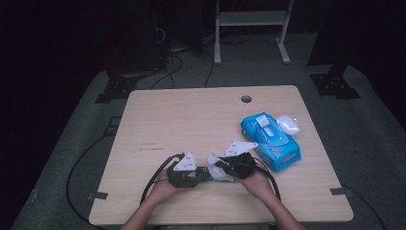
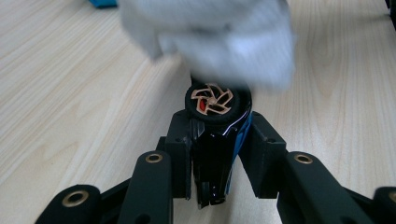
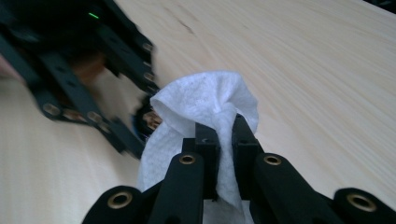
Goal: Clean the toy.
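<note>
The left gripper (image 2: 212, 140) squeezes a toy car (image 2: 215, 135), wheel end pointing toward the wet wipe (image 3: 205, 116) pinched by the right gripper (image 3: 226, 140), touching.

One toy car (image 2: 215, 140), one wipe (image 3: 205, 105), one wipes pack (image 1: 271, 141).

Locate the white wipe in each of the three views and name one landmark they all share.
High view: white wipe sits low centre, at the right claw.
Left gripper view: blurred white mass at top centre, above the toy car.
Right gripper view: centre, pinched in that claw's jaws.
Shared landmark: the light wooden table.
</note>
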The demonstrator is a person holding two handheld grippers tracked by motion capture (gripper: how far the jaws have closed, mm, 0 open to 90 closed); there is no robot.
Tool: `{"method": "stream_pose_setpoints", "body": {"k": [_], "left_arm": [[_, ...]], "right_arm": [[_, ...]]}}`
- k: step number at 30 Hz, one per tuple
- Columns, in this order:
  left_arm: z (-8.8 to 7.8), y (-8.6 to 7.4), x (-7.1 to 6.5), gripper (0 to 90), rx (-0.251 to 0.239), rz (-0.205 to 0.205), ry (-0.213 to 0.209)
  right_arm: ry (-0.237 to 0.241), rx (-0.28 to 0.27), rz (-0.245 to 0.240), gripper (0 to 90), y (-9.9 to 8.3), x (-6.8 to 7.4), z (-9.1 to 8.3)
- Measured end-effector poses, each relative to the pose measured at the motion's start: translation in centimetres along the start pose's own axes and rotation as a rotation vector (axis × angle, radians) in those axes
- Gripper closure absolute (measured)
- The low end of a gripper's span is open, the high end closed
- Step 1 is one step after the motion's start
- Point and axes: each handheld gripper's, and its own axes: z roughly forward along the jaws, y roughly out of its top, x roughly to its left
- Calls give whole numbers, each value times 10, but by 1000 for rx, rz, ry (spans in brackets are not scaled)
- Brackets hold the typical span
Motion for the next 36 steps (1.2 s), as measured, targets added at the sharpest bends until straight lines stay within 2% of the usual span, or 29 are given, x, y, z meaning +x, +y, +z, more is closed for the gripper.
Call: {"method": "stream_pose_setpoints", "body": {"k": [2,3,6,9,11,12,13,15,16,18,19,22,25,27,29,31,33,35,36], "left_arm": [[0,0,0,663,-2,-1,-4],[0,-1,1,666,-6,-1,-7],[-2,-2,0,677,-5,3,-3],[-4,-3,1,680,-5,0,-1],[-3,-3,1,679,-8,-5,-2],[-2,-3,1,680,-8,-5,-1],[-2,-2,1,680,-5,-3,0],[-2,-2,-1,680,-8,2,4],[-2,-2,-1,681,-3,6,4],[-3,-3,0,681,-2,9,2],[-5,-3,1,681,0,5,2],[-7,-6,1,682,-4,5,4],[-8,-6,2,681,-5,3,4],[-8,-6,2,681,-5,2,4],[-7,-6,2,681,-6,2,3],[-8,-6,2,681,-7,4,2],[-8,-6,2,681,-6,4,1],[-9,-7,3,681,-5,1,3],[-10,-8,3,681,-7,-3,2]], "right_arm": [[26,-7,-22,843,2,10,6],[23,-8,-33,843,3,12,7],[21,4,-42,844,4,11,6],[-50,22,-37,844,0,0,-1],[-62,13,-16,844,-3,-5,-4],[-66,12,-21,844,-3,-4,-3],[-62,10,-27,844,-3,-2,-3],[29,-26,-18,844,0,6,3],[49,-24,-29,843,2,12,7],[46,-10,-66,843,5,18,11],[46,-6,-59,843,6,16,10],[-22,10,-41,844,1,3,2],[-110,7,10,844,-11,-19,-15],[-142,11,12,844,-14,-25,-19],[-151,11,9,844,-14,-24,-19],[-126,-2,5,843,-12,-19,-16],[-92,-6,-22,843,-9,-11,-10],[-92,4,-44,843,-7,-7,-8],[-90,6,-42,843,-7,-9,-9]]}}
